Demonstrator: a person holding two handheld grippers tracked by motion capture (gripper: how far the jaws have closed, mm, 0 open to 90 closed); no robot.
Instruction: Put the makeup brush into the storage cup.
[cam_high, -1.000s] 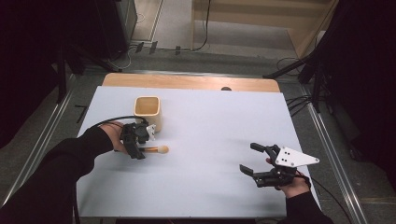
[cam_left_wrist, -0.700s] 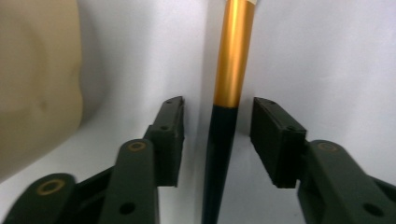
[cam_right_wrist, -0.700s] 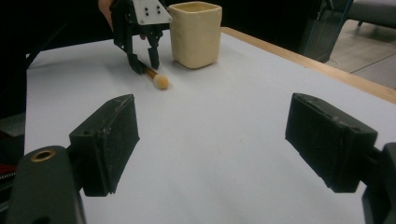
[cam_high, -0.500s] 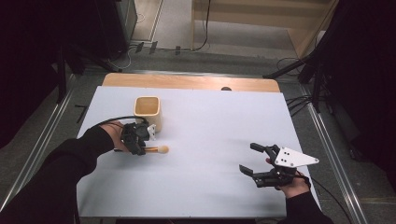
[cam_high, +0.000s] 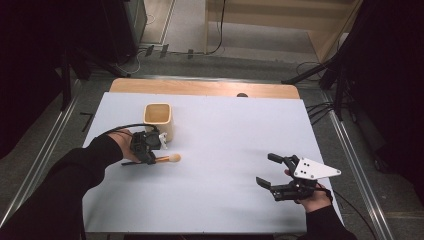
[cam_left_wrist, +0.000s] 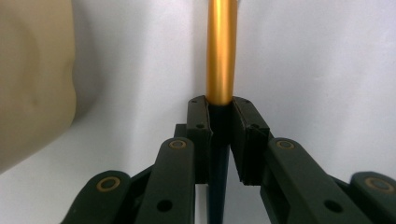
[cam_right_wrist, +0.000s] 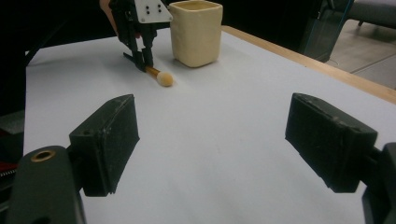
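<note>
Beside cup (cam_high: 159, 120) | left hand-held gripper (cam_high: 150, 154) pinches brush (cam_high: 169, 159) | right (cam_high: 270, 172) agape

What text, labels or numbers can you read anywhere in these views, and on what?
None: no readable text stands on anything.
Cream cup: plain walls, no print.
Brush with gold handle, clamped in the left gripper: no marking visible.
Grey plate on the right gripper: holes only, no lettering.
White table cover: blank.

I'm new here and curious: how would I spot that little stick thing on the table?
Find the cream cup on the white table. Just in front lies a gold-handled brush, pinched by the left gripper; its round pale tip marks it.
</note>
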